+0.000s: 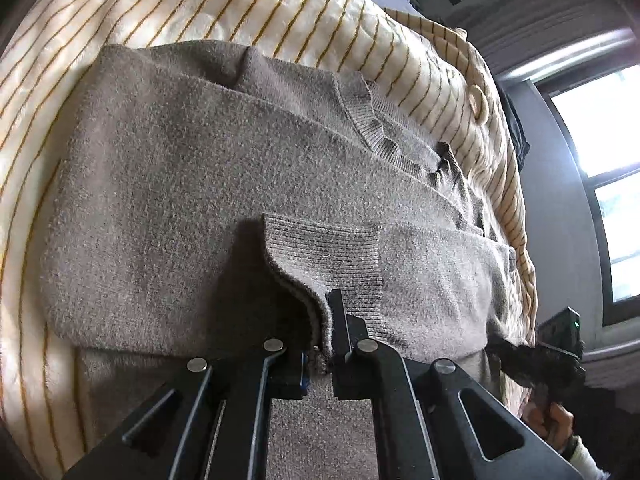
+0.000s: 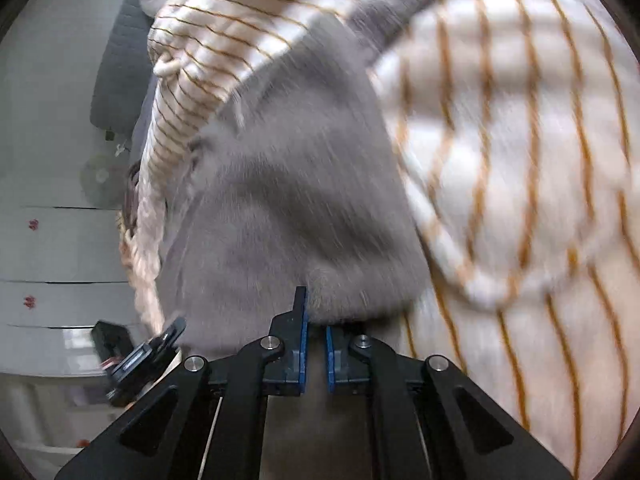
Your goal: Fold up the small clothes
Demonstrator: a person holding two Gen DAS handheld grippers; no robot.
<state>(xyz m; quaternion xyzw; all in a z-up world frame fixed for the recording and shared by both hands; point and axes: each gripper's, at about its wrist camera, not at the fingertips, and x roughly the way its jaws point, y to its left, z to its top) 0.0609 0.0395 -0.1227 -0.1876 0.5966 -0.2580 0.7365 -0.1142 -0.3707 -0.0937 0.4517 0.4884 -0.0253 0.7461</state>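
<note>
A grey-brown knit sweater (image 1: 192, 184) lies partly folded on a cream blanket with mustard stripes (image 1: 200, 4). My left gripper (image 1: 322, 344) is shut on the ribbed cuff (image 1: 320, 252) of a sleeve laid across the body. In the right wrist view the same sweater (image 2: 288, 184) is blurred by motion. My right gripper (image 2: 316, 320) is shut on the sweater's edge, with cloth bunched between the blue pads (image 2: 304, 332). The right gripper also shows at the right edge of the left wrist view (image 1: 560, 344).
The striped blanket (image 2: 520, 160) covers the bed around the sweater. A window (image 1: 600, 160) is at the right. White drawers (image 2: 60, 264) stand beside the bed on the left of the right wrist view. The left gripper's body (image 2: 136, 356) shows there too.
</note>
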